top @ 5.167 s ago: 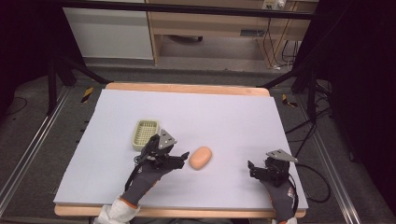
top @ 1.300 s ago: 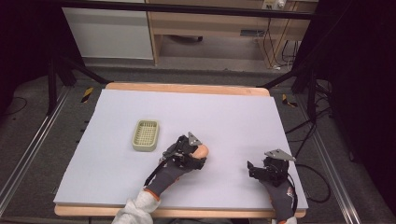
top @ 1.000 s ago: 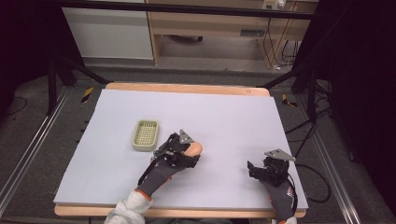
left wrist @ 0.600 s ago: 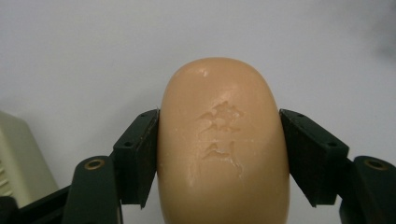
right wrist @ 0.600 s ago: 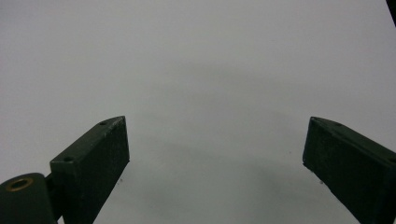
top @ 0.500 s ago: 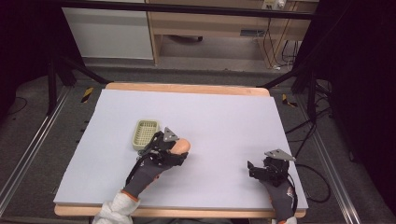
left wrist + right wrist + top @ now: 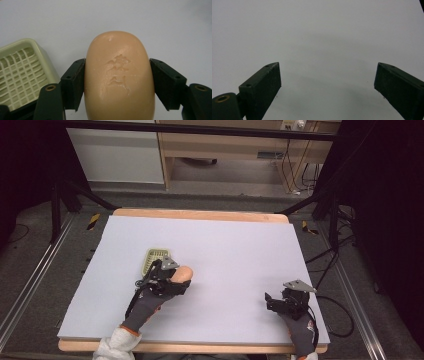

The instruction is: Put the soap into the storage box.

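The left gripper [image 7: 176,279] is pinching a soap [image 7: 184,273] between its two black jaws. In the left gripper view the soap [image 7: 119,75] is an oval, peach-coloured bar with a mark pressed into its top face, and each jaw presses flat against one long side of it. In this view I cannot tell if the soap touches the table or is lifted a little above it.

The pale green dish [image 7: 154,260] has a grid bottom and sits on the left half of the table [image 7: 240,250], nearer to the front edge than to the back one. The soap is just beside the dish, on its right side, and is not inside it. In the left gripper view the dish [image 7: 22,72] shows at the left of the soap, partly behind the left jaw.

The right gripper [image 7: 274,301] is near the front right corner of the table, well apart from the soap. Its jaws are spread wide, with only the bare grey surface [image 7: 319,50] between them.
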Motion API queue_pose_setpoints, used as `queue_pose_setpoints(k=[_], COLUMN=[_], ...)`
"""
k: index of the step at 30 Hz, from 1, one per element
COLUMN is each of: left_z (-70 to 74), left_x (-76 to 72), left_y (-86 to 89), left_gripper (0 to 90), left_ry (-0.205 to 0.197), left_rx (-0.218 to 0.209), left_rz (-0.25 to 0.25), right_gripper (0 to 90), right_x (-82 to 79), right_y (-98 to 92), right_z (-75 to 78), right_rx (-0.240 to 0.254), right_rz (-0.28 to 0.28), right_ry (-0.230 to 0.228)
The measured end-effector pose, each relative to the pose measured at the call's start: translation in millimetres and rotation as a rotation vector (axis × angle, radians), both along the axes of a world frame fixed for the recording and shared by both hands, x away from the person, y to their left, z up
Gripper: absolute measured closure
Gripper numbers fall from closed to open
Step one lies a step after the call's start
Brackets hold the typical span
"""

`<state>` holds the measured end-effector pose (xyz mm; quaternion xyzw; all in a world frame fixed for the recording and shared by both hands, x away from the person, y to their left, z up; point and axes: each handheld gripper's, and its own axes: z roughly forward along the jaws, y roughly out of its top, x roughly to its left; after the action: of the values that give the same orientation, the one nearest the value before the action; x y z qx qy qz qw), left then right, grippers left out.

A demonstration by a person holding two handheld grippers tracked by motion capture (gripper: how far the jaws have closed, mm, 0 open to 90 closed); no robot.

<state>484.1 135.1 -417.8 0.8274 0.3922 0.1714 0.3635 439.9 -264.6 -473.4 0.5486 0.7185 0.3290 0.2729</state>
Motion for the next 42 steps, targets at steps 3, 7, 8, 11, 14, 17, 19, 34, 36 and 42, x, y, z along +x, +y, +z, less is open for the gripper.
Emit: queue_pose_setpoints(k=[3,7,8,11,14,17,19,34,36,42], left_z=[0.8,1.8,2.0,2.4,3.9,6.1,7.1,5.4,5.6,4.8], left_x=[0.8,4.2,5.3,8.7,11.8,15.1,17.3,30.7,32.4,38.4], left_y=[2.9,12.1,14.2,18.8,22.2,26.0,28.8,37.2,39.3,46.5], left_gripper=[31.5,31.5,31.5,31.5,31.5,31.5,31.5,31.5,31.5,31.5], left_ry=[-0.003,-0.008,-0.007,-0.009,-0.015,-0.024,-0.027,-0.027,-0.031,-0.037], left_rx=[-0.005,-0.003,-0.005,-0.004,-0.01,-0.008,-0.013,-0.009,-0.01,-0.02], left_rz=[0.008,0.038,0.044,0.061,0.076,0.09,0.103,0.163,0.174,0.207], right_gripper=[7.5,7.5,7.5,7.5,7.5,7.5,7.5,7.5,7.5,7.5], right_x=[-0.7,-1.4,-1.4,-1.1,-0.9,-0.5,-0.4,0.4,0.6,1.3], right_y=[0.1,-1.0,-1.0,-0.6,0.3,0.6,1.0,1.4,1.3,2.0], right_z=[0.8,1.3,1.3,1.2,1.0,0.7,0.7,0.3,0.1,-0.4], right_rx=[-0.005,-0.003,-0.003,-0.006,-0.008,-0.007,-0.008,-0.007,-0.01,-0.013], right_rz=[0.006,0.008,0.007,0.012,0.013,0.015,0.013,0.012,0.013,0.01], right_ry=[-0.004,-0.01,-0.009,-0.008,-0.005,-0.003,-0.001,0.001,-0.001,0.004])
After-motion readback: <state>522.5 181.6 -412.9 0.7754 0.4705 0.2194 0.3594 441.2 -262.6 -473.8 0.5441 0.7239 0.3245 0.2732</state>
